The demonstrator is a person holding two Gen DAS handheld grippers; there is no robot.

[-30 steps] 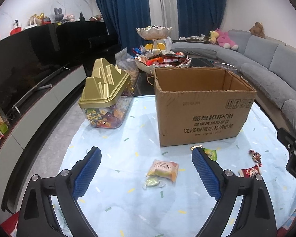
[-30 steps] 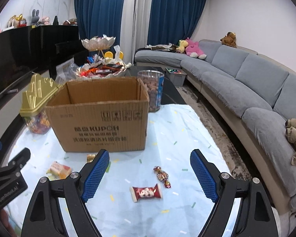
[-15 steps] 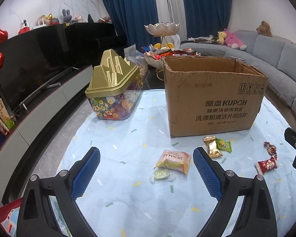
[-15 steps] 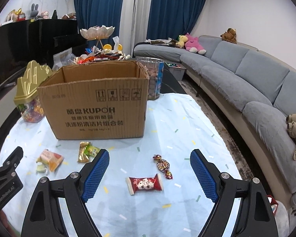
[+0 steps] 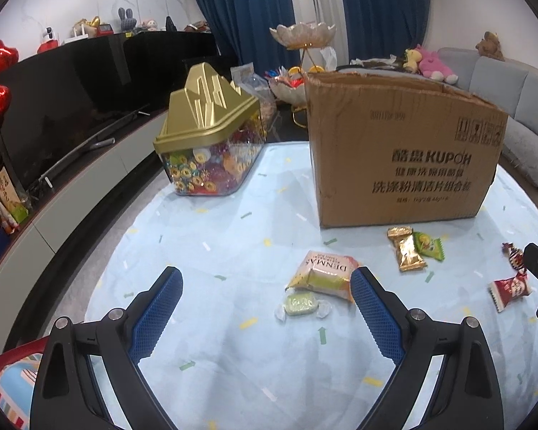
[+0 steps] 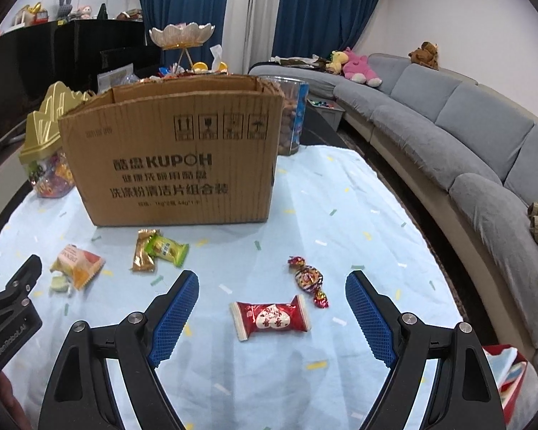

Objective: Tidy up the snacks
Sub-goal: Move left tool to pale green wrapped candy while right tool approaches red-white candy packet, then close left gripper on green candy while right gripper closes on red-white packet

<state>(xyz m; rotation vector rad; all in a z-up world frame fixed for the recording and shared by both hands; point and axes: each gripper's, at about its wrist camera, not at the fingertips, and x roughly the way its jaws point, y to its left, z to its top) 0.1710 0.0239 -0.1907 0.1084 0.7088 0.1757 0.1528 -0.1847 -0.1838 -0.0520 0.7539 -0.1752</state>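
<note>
Loose snacks lie on a pale blue tablecloth [image 5: 233, 358] in front of an open cardboard box [image 5: 401, 150]. My left gripper [image 5: 265, 286] is open above the cloth; a small green candy [image 5: 299, 302] lies between its fingers and an orange-pink packet [image 5: 322, 274] sits just beyond, near the right finger. A gold wrapper [image 5: 407, 252] and a green wrapper [image 5: 428, 245] lie closer to the box. My right gripper [image 6: 272, 292] is open; a red wrapped candy [image 6: 272, 317] lies between its fingers, with a dark foil-twist candy [image 6: 307, 279] just past it.
A clear candy tub with a gold lid [image 5: 211, 136] stands left of the box. A clear jar [image 6: 292, 114] stands behind the box's right corner. A tiered dish [image 6: 181, 36] of sweets is further back. A grey sofa [image 6: 466, 136] curves along the right.
Both grippers have sunk toward the tablecloth, so the snacks and the box look larger and closer. Both stay open and nothing has been picked up.
</note>
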